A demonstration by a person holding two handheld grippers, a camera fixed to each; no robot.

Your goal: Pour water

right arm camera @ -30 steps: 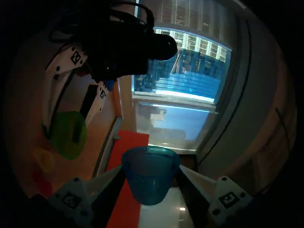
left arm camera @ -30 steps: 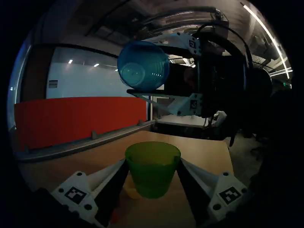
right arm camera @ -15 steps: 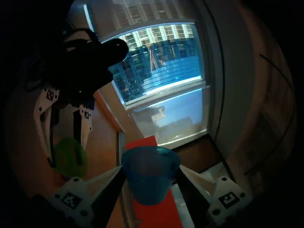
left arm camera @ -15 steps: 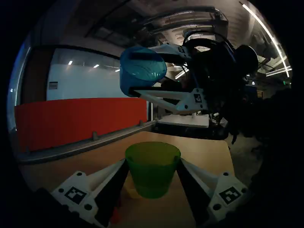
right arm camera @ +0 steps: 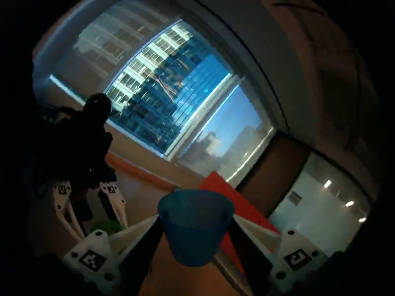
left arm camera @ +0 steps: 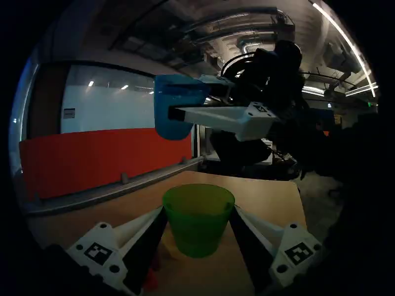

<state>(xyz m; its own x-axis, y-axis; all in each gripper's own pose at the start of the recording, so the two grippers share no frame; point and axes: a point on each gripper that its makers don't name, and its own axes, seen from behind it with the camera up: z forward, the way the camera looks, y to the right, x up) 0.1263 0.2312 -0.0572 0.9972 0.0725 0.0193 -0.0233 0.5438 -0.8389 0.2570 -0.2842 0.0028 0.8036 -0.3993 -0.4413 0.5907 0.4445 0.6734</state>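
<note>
Left gripper: the left gripper [left arm camera: 198, 212] pinches the see-through green plastic cup [left arm camera: 198, 222]. One white finger presses on each side, so the cup cannot slip or tip.

Green cup: it sits with its mouth up, low over the light brown wooden table [left arm camera: 266, 197]. I cannot tell if its bottom touches the table. It is held steady there, I think, so it can catch the water.

Right gripper: the right gripper [right arm camera: 195, 222] squeezes the see-through blue plastic cup [right arm camera: 195, 232] between its two fingers.

Blue cup: in the left gripper view the blue cup [left arm camera: 173, 106] is up high, above the green cup and a bit to one side. The two cups are well apart. Its mouth points up, so nothing spills out.

Water: I cannot see any water in either cup. The room is too dark to tell.

What comes next: I think the blue cup needs to come closer over the green one before it tips.

Watch out: from that high up, water could splash onto the table.

Behind: a long red wall panel [left arm camera: 98, 155] runs along the table's far edge.
</note>
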